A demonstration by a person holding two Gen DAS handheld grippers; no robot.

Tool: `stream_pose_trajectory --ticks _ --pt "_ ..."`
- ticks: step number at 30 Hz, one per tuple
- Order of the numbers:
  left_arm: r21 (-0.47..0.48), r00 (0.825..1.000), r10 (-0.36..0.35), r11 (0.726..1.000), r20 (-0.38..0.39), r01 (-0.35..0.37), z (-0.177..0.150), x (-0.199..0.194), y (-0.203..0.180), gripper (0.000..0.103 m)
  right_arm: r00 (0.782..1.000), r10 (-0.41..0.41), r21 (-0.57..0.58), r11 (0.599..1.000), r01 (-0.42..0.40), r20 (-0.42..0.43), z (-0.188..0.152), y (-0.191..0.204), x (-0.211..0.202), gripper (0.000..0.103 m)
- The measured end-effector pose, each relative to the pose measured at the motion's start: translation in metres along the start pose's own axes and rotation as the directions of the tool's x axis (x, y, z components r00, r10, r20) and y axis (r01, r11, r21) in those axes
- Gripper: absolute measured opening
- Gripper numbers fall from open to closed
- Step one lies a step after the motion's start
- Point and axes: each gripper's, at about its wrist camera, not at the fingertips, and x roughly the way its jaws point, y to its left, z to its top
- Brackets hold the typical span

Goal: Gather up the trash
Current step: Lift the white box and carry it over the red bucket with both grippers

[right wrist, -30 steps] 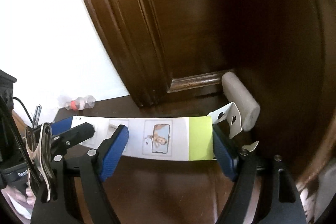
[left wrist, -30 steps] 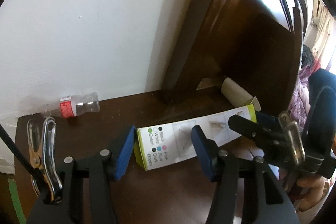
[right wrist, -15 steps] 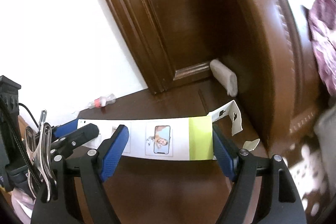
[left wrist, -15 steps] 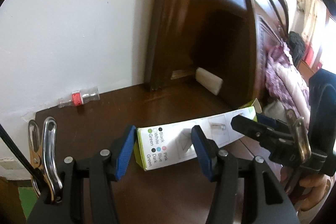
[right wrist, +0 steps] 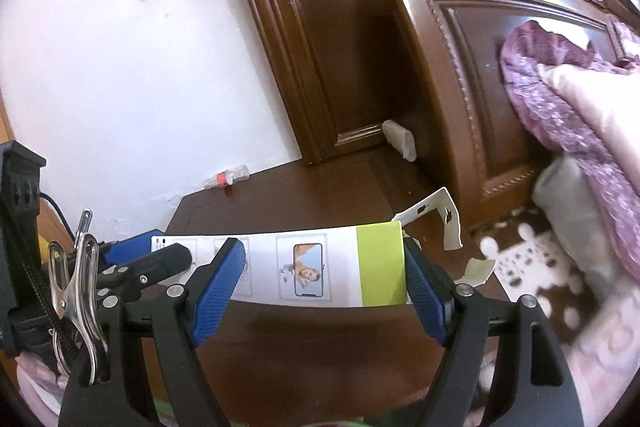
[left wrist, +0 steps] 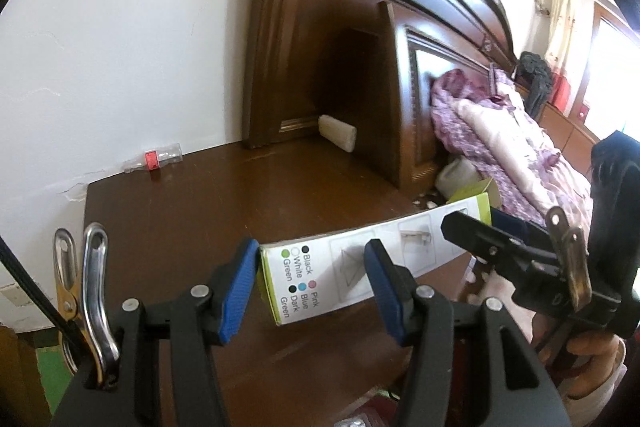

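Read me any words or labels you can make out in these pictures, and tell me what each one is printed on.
On the end of the long white and green cardboard box: "Black", "White", "Green", "Pink", "Blue", "Dark Green".
Red label on the clear plastic bottle: too small to read.
No other text.

a long white and green box (right wrist: 320, 269) hangs above a dark wooden desk (right wrist: 288, 195), pinched end to end between two grippers: the right gripper (right wrist: 320, 285) at its green end, the left gripper (right wrist: 160, 259) at the other. a small plastic bottle (right wrist: 226, 179) lies by the wall.
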Motion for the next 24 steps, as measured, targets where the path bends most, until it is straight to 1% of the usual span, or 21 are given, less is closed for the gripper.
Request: stream_pose_trajectory --ticks 4,10,14,19,24 --pt "0.006 1.0 -0.02 1.0 -0.012 0.021 -0.019 -0.025 -0.012 0.058 1.0 0.006 0.027 1.0 -0.007 0.026 -0.017 0.005 -0.031 0.08" --pt "0.022 0.997 -0.06 0.998 -0.045 0.061 -0.055 -0.053 -0.032 0.058 0.998 -0.008 0.031 1.0 0.006 0.058 -0.045 0.014 -0.081 0.08" --pt "0.034 0.994 -0.086 0.995 -0.068 0.088 -0.08 -0.067 -0.047 0.058 0.996 -0.037 0.034 0.999 0.034 0.083 -0.068 0.019 -0.113 0.08" --pt "0.064 0.99 -0.103 0.992 -0.096 0.11 -0.116 -0.081 -0.065 0.058 0.993 -0.065 0.038 0.997 0.062 0.098 -0.097 0.022 -0.141 0.08" --pt "0.09 0.986 -0.104 0.989 -0.129 0.116 -0.153 -0.085 -0.077 0.058 0.993 -0.082 0.043 0.996 0.079 0.083 -0.132 0.022 -0.158 0.08"
